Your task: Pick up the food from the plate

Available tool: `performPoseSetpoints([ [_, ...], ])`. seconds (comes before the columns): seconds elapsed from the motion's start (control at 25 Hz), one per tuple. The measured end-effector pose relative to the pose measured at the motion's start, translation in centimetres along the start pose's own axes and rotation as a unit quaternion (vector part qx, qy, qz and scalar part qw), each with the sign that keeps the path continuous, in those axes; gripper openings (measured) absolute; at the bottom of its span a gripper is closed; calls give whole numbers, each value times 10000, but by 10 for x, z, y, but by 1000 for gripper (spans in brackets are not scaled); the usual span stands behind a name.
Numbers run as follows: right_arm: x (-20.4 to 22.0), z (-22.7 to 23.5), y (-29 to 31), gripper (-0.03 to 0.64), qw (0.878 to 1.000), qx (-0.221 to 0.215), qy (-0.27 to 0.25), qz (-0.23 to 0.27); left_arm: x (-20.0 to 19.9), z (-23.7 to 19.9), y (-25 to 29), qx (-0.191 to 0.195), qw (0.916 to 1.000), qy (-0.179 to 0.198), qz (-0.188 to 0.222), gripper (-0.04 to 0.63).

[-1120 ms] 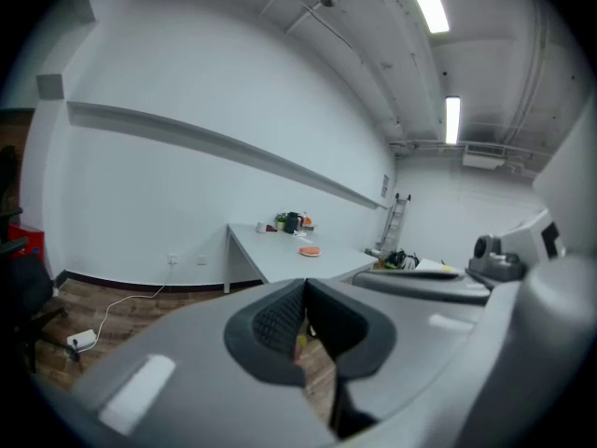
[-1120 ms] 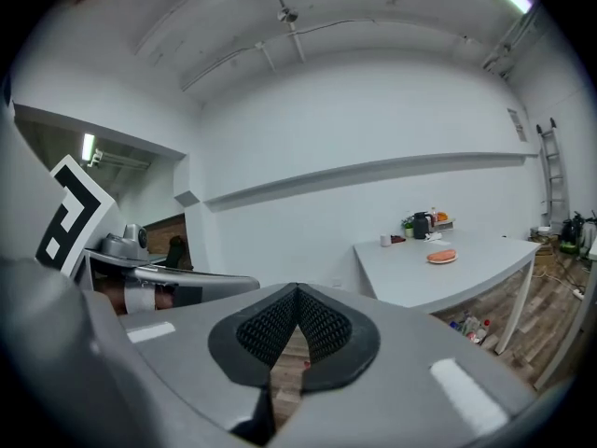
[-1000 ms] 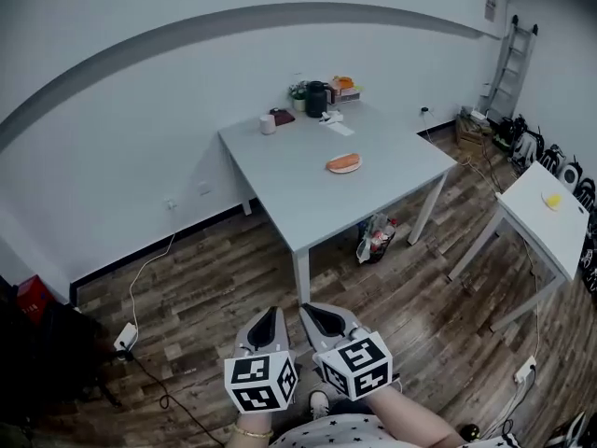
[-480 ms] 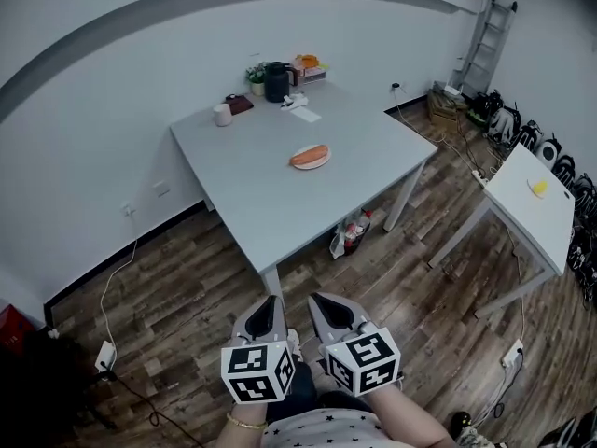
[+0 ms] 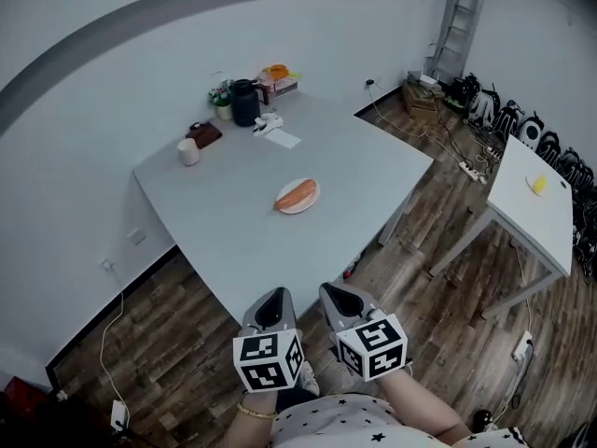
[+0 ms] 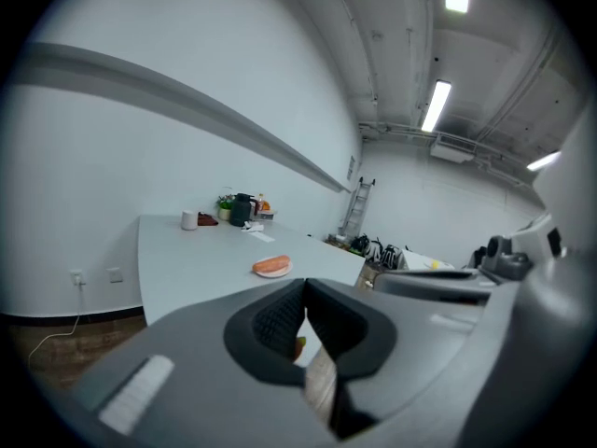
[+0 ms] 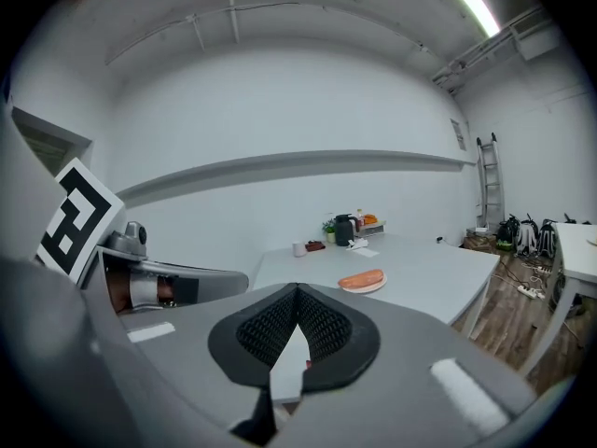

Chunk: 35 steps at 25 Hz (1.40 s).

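An orange sausage-shaped piece of food [image 5: 296, 194] lies on a small white plate [image 5: 304, 206] near the middle of the grey table [image 5: 233, 241]. The same food [image 6: 272, 264] [image 7: 361, 278] shows in both gripper views, far ahead of the jaws. My left gripper [image 5: 273, 300] and right gripper [image 5: 328, 292] hang side by side in front of the table's near corner, well short of the plate. Both are shut with nothing between their jaws.
At the table's far end stand a white cup [image 5: 188, 151], a dark jug [image 5: 245, 102], a small plant [image 5: 222, 95], a box with orange things [image 5: 277, 80] and a paper [image 5: 281, 138]. A second white table [image 5: 538, 217] stands at the right. Cables and gear line the far right wall.
The table and plate have come closer and shifted left in the head view. Both grippers stay side by side and shut.
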State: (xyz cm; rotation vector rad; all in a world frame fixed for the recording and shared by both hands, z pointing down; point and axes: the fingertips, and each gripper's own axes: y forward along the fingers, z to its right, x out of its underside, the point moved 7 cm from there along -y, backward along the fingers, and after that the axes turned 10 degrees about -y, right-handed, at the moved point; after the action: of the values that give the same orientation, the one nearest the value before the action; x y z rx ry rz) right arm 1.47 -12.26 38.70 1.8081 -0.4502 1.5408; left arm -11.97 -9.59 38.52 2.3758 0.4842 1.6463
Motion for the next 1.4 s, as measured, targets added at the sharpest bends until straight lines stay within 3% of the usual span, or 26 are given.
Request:
performPoseSetpoints([
  [0.24, -11, 43, 69, -2, 9994, 335, 54, -71, -35, -23, 88, 254, 9995, 104, -165, 8],
  [0.52, -6, 82, 124, -2, 9971, 558, 167, -480, -45, -40, 178, 430, 9963, 303, -672, 8],
  [1.0, 7, 168, 221, 0, 9946, 247, 328, -956, -52, -63, 324, 588, 9846, 1019, -1293, 10],
  [1.04, 9, 176, 229, 0, 9942, 210, 352, -996, -52, -65, 335, 649, 9823, 1102, -1365, 29],
  [1.12, 12, 191, 243, 1, 9934, 97, 428, -1061, -52, -69, 360, 753, 9761, 1323, -1548, 131],
  [1.2, 16, 201, 256, 94, 9921, -67, 546, -1129, -49, -75, 384, 780, 9672, 1597, -1817, 189],
  [1.28, 19, 209, 266, 107, 9910, -150, 633, -1173, -44, -81, 405, 829, 9551, 1889, -2127, 233],
  [1.4, 25, 218, 277, 107, 9894, -185, 693, -1263, -36, -82, 432, 1022, 9326, 2279, -2604, 249],
])
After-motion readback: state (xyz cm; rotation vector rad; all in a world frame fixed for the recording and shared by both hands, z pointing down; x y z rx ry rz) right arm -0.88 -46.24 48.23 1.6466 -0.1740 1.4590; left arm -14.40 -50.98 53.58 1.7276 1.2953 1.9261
